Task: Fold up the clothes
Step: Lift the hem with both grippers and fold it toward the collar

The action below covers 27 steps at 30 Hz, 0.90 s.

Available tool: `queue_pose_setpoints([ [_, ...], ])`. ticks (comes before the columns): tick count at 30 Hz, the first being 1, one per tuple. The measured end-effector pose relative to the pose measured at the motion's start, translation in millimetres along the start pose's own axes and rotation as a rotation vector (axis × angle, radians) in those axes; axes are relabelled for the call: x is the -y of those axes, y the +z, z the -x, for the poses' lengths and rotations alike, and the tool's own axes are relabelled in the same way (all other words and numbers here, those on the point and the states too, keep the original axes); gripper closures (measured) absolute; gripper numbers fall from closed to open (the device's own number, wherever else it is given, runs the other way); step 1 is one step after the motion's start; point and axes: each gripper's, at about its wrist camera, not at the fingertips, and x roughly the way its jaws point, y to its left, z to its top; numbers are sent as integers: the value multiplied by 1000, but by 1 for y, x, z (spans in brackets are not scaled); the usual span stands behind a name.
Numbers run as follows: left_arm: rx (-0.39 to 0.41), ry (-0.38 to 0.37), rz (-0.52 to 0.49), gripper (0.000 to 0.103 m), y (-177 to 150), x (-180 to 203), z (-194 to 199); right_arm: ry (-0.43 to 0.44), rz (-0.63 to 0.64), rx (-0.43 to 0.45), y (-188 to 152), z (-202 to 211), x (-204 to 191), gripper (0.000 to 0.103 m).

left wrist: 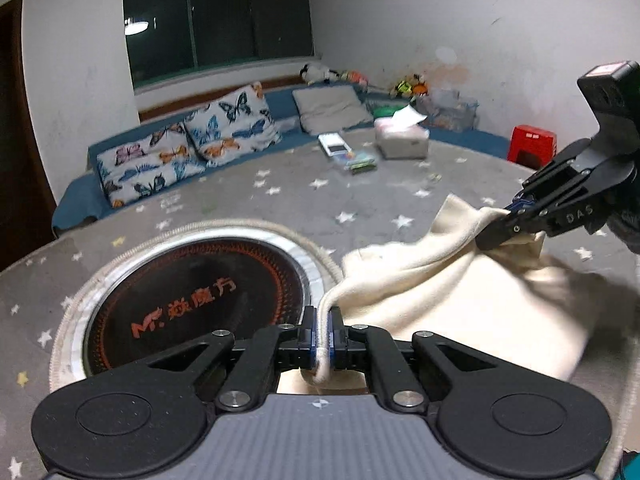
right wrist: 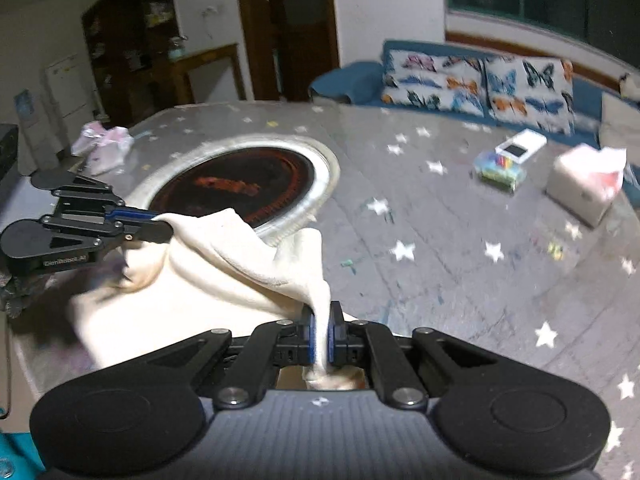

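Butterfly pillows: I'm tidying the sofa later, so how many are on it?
2: butterfly pillow at the sofa's left end, second butterfly pillow right beside it. More may be hidden.

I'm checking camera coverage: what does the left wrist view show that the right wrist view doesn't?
Only the left wrist view: a red stool and toys along the wall.

Only the right wrist view: a doorway, dark shelves and a pink bag on the table.

Both: the cream garment, pinched by the left gripper and right gripper, the round burner, the starred table cover, butterfly cushions and tissue box.
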Motion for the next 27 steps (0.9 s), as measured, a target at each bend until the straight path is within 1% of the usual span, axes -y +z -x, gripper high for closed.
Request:
queue_pose_setpoints([
  [1,-7,2,0,97,-1,-1,-3,-13,-18,-4,-1,-4,3,93],
  [4,-26,14,3,93,-2,-3,-11,-52,-65,-14,-3,-11,12,78],
  [6,-30,22,13,89,-2,-8,-13,-61,-81,-9,-3,-8,17,76],
  [7,-31,31,20,85,-2,-10,-14,-69,-84,-6,-3,-7,18,76],
  [8,-32,43,29,85,-2,-13,-15,-77,-86,0,-2,-4,18,76],
  [11,-26,100,54,85,2,-20,-12,-70,-81,30,3,9,14,76],
  [12,-18,107,65,85,4,-21,-9,-62,-74,41,6,11,12,76],
  [14,1,101,91,85,9,-22,-4,-43,-63,61,12,13,6,76],
  [15,6,84,98,85,12,-20,-2,-29,-58,63,15,12,3,76],
  [17,10,27,100,86,16,-12,1,-2,-46,61,20,7,-4,76],
  [19,-4,-30,105,87,20,-3,-3,14,-36,50,23,-2,-10,76],
  [22,-32,-89,114,87,24,9,-15,37,-40,24,23,-19,-14,77],
  [25,-64,-98,107,87,23,16,-31,36,-40,-7,19,-34,-16,79],
  [27,-86,-83,108,87,20,17,-41,35,-46,-21,16,-40,-14,79],
])
